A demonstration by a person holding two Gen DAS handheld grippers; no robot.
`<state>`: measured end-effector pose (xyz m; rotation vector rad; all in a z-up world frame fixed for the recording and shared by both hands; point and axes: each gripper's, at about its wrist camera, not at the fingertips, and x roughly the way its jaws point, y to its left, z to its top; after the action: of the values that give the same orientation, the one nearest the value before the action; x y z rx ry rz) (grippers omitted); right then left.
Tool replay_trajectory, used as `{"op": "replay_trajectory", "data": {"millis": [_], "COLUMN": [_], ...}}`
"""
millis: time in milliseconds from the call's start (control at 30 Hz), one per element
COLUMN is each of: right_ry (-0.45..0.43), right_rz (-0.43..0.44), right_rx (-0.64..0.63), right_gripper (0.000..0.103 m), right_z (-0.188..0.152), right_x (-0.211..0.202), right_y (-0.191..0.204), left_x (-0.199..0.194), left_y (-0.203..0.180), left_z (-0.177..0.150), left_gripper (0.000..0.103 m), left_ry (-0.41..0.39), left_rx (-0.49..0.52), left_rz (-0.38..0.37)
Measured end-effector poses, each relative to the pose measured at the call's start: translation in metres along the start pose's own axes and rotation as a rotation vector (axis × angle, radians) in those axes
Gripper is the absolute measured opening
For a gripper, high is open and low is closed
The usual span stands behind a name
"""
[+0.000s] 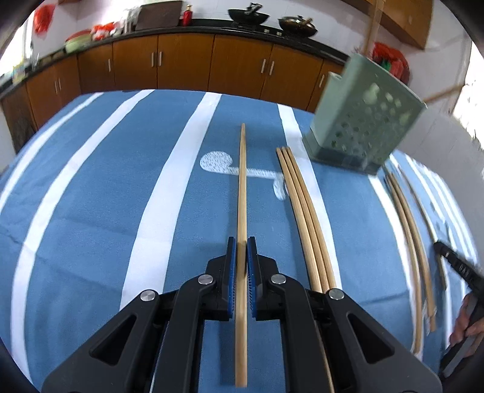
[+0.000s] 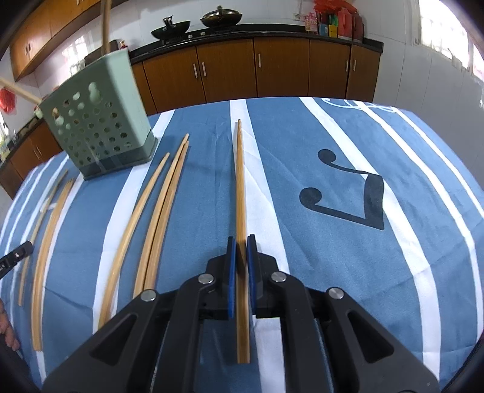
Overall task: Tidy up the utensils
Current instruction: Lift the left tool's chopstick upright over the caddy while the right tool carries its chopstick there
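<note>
Chopsticks lie across the blue-and-white striped tablecloth (image 1: 90, 187) as I work both grippers. My left gripper (image 1: 241, 257) pinches a single chopstick (image 1: 242, 181); my right gripper (image 2: 241, 257) is closed on a pair of chopsticks (image 2: 240, 181). Three loose chopsticks (image 1: 299, 205) rest beside the green perforated holder (image 1: 363, 121), which stands between my two grippers with sticks already in it.

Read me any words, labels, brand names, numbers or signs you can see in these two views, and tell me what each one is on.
No text can be read in either view.
Other gripper's black body: small pale lettering, too blurred to read.
Colourful boxes on the counter: printing too small to read.
Blue striped tablecloth: only a dark music-note sign and a white music note, no words.
Green utensil holder: no label visible.
</note>
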<state>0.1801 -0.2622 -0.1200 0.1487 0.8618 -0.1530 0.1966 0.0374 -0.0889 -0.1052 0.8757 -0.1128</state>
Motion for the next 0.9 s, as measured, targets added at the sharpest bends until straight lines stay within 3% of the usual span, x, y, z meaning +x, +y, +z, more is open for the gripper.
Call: {"op": "replay_trajectory", "data": {"millis": [333,467,900], "right_ry": [0.002,-0.038,-0.178], "right_rz": [0.006,0.016,0.042], "right_rx": [-0.010,-0.002,0.024], "right_gripper": [0.008,0.008,0.008], "right_z": [-0.004,-0.002,0.019], "right_x": [-0.005,-0.020,-0.066], "right_y": [-0.002,-0.004,-0.011], "left_x": [-0.008,-0.011,-0.062], "left_y": [-0.001,0.001,0.002], "left_z": [-0.010,-0.007,0.025], "left_gripper": [0.008,0.007,0.007], "left_ry": [0.002,0.010,-0.138], "left_rx": [0.016,0.020,0.005], "left_rz": [-0.001,-0.002,-0.030]}}
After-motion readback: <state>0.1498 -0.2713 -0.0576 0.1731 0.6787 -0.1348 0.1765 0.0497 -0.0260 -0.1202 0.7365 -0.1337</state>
